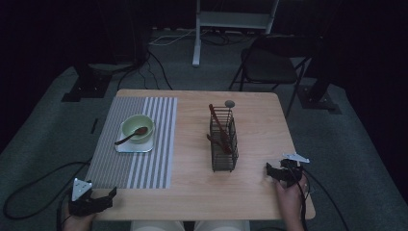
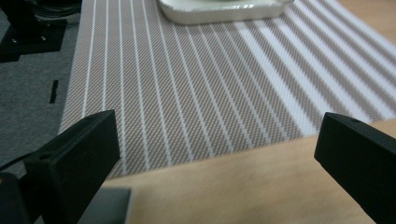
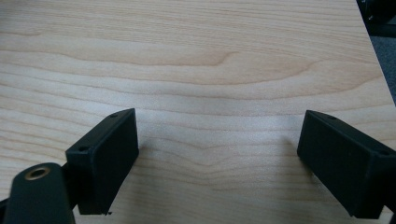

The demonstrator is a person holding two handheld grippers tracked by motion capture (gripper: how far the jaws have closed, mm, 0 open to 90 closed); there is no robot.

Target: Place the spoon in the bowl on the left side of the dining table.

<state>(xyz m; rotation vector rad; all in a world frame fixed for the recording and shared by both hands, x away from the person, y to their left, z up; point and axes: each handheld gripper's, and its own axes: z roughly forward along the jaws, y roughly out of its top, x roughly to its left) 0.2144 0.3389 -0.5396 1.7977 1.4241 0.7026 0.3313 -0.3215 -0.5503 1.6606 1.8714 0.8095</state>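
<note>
A pale green bowl (image 1: pixel 137 127) holds a brown spoon (image 1: pixel 131 136) and stands on a white square plate (image 1: pixel 126 147) on the grey striped placemat (image 1: pixel 144 163). A dark wire basket (image 1: pixel 223 144) with brown utensils (image 1: pixel 219 126) stands mid-table. My left gripper (image 1: pixel 108 198) hovers at the table's front left corner, open and empty. In the left gripper view its jaws (image 2: pixel 217 135) frame the placemat's (image 2: pixel 196 93) near edge, with the plate (image 2: pixel 224 11) farther ahead. My right gripper (image 1: pixel 273 174) rests open near the front right; bare wood lies between its jaws (image 3: pixel 219 135).
A small grey round object (image 1: pixel 230 103) lies just behind the basket. A folding chair (image 1: pixel 269 65) and a white stand (image 1: pixel 197 38) are on the floor beyond the table. Cables (image 1: pixel 33 192) trail over the carpet at the left.
</note>
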